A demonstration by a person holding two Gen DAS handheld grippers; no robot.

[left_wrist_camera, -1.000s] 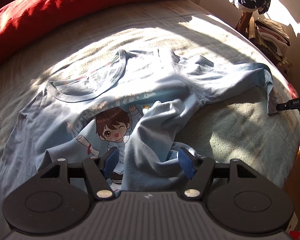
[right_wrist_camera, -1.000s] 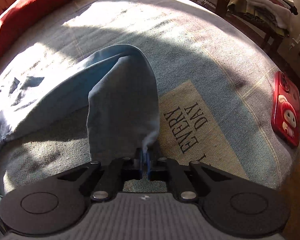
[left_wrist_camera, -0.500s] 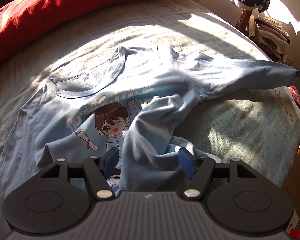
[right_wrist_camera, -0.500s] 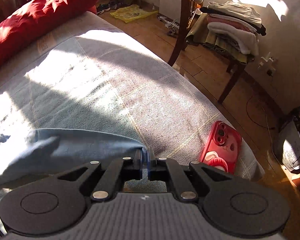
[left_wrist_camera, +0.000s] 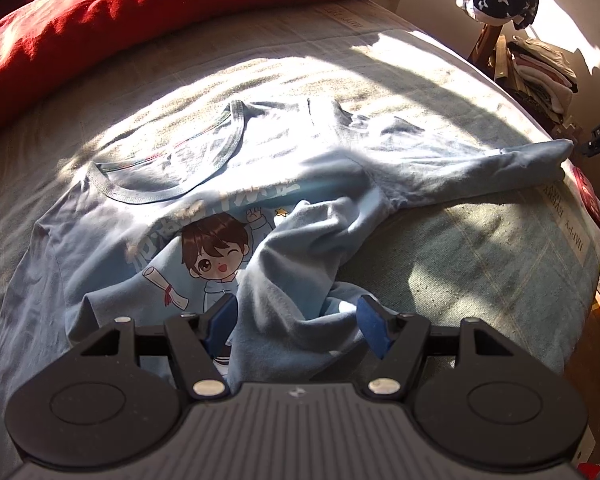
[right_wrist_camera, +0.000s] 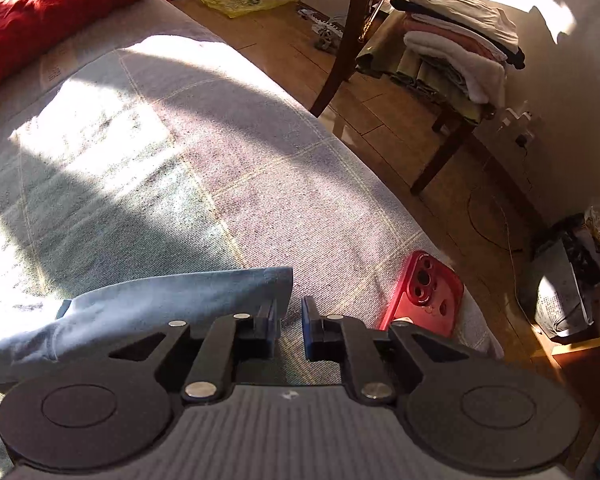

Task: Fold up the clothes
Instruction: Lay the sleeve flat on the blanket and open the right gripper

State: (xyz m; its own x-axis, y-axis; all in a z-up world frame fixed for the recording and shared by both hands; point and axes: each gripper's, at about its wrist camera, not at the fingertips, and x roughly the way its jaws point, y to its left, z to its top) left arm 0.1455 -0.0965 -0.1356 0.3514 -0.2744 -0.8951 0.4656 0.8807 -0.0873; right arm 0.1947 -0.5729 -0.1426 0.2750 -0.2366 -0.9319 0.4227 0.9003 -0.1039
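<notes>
A light blue long-sleeved shirt with a cartoon boy print lies face up on the bed. Its lower right part is bunched up in folds. My left gripper hovers over that bunch, open, with the folds lying between its fingers. The shirt's right sleeve stretches out flat toward the bed's right edge. In the right wrist view the sleeve's cuff rests on the cover, just left of my right gripper. Its jaws are opening, and only bed cover shows in the gap between them.
A red phone lies at the bed's edge, just right of the right gripper. A red pillow runs along the head of the bed. Beyond the edge, a wooden chair on the floor holds stacked folded clothes.
The right gripper carried the sleeve out to the right, laid it straight toward the bed's edge, and parted its jaws off the cuff. The left gripper stayed put.
</notes>
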